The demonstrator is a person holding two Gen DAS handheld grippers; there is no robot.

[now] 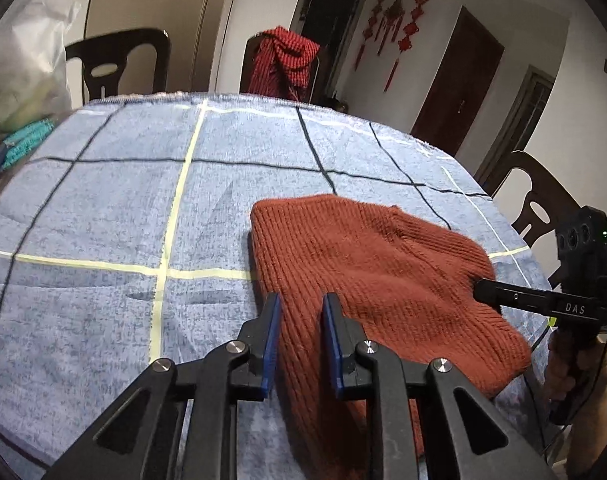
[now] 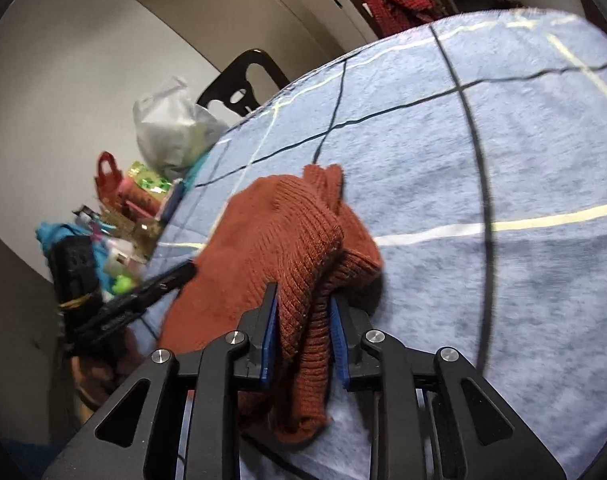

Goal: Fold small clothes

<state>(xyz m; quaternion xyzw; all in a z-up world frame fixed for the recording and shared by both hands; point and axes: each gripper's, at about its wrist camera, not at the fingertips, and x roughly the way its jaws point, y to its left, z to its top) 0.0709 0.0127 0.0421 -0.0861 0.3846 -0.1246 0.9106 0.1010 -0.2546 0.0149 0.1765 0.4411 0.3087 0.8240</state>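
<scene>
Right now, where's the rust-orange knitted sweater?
The rust-orange sweater lies on the blue checked tablecloth, right of centre in the left wrist view. Its near edge is between the fingers of the left gripper, and a bunched fold is in the right gripper.

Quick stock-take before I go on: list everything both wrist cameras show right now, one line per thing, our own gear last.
knit garment: one, rust-brown, on the cloth, gripped at two edges
table cloth: one, blue with dark and pale grid lines, covering the table
plastic bag: one, white, table's far left edge
clutter pile: several small items, mixed colours, beside the bag
checked garment: one, red and black, draped on a far chair
chairs: three visible, dark, around the table
wall ornaments: red, hanging by the doors
left gripper: black, blue pads, garment between
right gripper: black, blue pads, bunched knit between
hand: one, holding the right gripper
</scene>
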